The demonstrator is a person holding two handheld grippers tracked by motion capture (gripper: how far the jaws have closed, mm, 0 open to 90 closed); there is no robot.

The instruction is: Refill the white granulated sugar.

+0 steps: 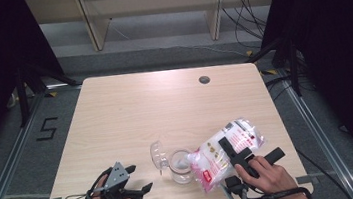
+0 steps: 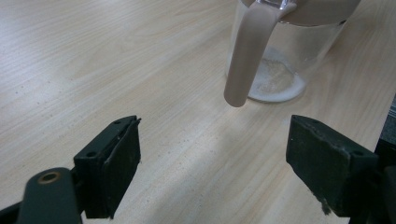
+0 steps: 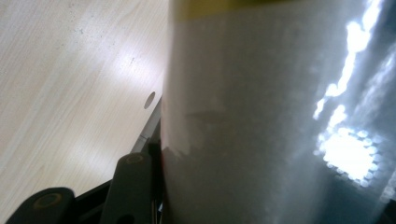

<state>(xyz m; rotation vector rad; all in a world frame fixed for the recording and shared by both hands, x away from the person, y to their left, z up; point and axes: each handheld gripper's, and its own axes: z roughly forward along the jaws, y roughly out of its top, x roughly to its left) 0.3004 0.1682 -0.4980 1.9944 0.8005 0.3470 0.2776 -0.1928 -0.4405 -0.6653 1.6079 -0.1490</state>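
A clear glass jar [image 1: 180, 166] stands near the table's front edge, its hinged lid [image 1: 157, 155] flipped open to the left. My right gripper [image 1: 231, 149] is shut on a clear bag of white grains [image 1: 221, 156] with a red label, tilted with its lower end at the jar's mouth. In the right gripper view the bag [image 3: 261, 116] presses against one black finger [image 3: 133, 186]. My left gripper [image 1: 140, 178] rests open left of the jar, holding nothing. The left gripper view has the open gripper [image 2: 212, 172] facing the jar [image 2: 285, 70], which holds a thin layer of white grains.
The light wooden table [image 1: 130, 110] has a round cable hole [image 1: 204, 79] at the back right. A pale clasp [image 2: 245, 60] hangs down the jar's side. Black curtains flank the table, and a wooden shelf frame [image 1: 93, 23] stands behind it.
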